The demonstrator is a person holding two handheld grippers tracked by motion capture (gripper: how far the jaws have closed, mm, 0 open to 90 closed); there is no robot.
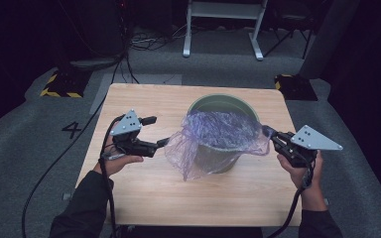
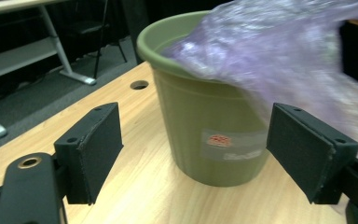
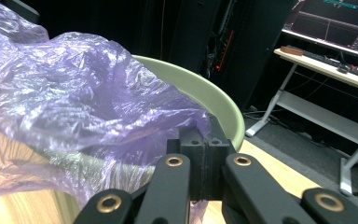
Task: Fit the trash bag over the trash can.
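We see the green bucket (image 1: 222, 130) mid-table (image 1: 144, 198), purple plastic bag (image 1: 213, 136) draped over its rim. Our right gripper (image 1: 272, 134) pinches the bag's edge, jaws closed; left gripper (image 1: 162, 142) gapes wide, empty, just beside the bag.

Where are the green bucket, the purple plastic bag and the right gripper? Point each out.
green bucket (image 2: 200, 140), left gripper view, on its outer wall.
purple plastic bag (image 1: 218, 130), high view, on the crumpled film over the opening.
right gripper (image 3: 204, 161), right gripper view, on the shut jaw tips.

Grey carpeted floor (image 1: 25, 129) around the wooden table (image 1: 144, 193), white desk frame (image 1: 223, 29) at twelve o'clock, dark surroundings.
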